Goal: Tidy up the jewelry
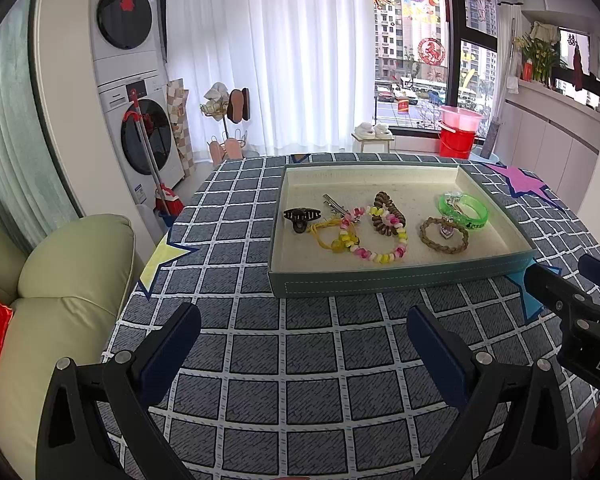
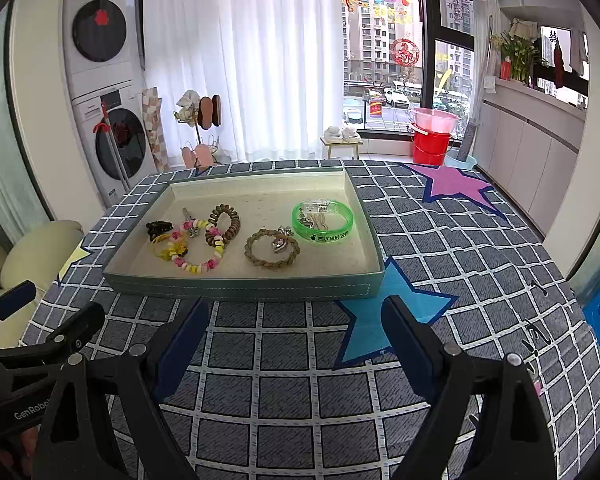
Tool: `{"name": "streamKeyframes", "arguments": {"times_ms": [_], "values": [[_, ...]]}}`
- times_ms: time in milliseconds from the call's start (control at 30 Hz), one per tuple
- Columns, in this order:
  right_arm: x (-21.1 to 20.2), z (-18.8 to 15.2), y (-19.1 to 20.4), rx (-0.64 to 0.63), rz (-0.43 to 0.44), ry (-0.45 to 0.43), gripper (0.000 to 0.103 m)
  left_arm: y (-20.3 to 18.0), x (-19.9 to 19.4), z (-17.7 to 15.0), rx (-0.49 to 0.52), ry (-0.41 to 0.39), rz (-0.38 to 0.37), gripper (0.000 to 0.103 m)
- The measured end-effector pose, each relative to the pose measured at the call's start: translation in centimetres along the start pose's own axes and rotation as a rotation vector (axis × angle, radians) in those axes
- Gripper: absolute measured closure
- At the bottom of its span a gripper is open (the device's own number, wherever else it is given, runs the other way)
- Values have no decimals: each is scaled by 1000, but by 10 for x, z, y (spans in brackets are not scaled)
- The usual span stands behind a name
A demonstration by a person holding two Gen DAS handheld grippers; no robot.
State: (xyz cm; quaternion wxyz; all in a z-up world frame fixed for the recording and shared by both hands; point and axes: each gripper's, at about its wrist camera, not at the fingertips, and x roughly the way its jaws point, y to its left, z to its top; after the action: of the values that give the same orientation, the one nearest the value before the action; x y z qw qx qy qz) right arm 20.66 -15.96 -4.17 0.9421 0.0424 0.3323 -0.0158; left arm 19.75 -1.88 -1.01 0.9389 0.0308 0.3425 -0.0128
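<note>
Both grippers hover low over the checked tablecloth (image 2: 284,392), short of the tray (image 2: 240,288): left gripper (image 1: 304,344) spread wide and empty, right gripper (image 2: 296,336) the same. All the jewelry sits inside the tray: green bangle (image 2: 323,222), braided bracelet (image 2: 272,249), pink-and-yellow bead bracelet (image 2: 196,246), brown coil tie (image 2: 223,224), black claw clip (image 2: 159,229). That left cluster overlaps, so any pick there wants 1 piece pinched cleanly, lifted slowly. Sorted already or awaiting tidying? Either fits.

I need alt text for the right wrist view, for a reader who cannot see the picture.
A shallow green tray on a blue checked tablecloth holds a green bangle, a brown braided bracelet, a pink and yellow bead bracelet and a black hair claw. The right gripper is in front of it with open, empty jaws.
</note>
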Motion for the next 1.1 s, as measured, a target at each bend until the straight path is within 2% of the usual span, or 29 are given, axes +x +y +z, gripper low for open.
{"name": "streamKeyframes", "arguments": {"times_ms": [967, 1100], "values": [[-1, 0, 0, 2, 1, 2, 13, 0, -1, 1, -1, 0, -2, 0], [-1, -1, 3, 2, 2, 3, 13, 0, -3, 0, -2, -19, -7, 0]]}}
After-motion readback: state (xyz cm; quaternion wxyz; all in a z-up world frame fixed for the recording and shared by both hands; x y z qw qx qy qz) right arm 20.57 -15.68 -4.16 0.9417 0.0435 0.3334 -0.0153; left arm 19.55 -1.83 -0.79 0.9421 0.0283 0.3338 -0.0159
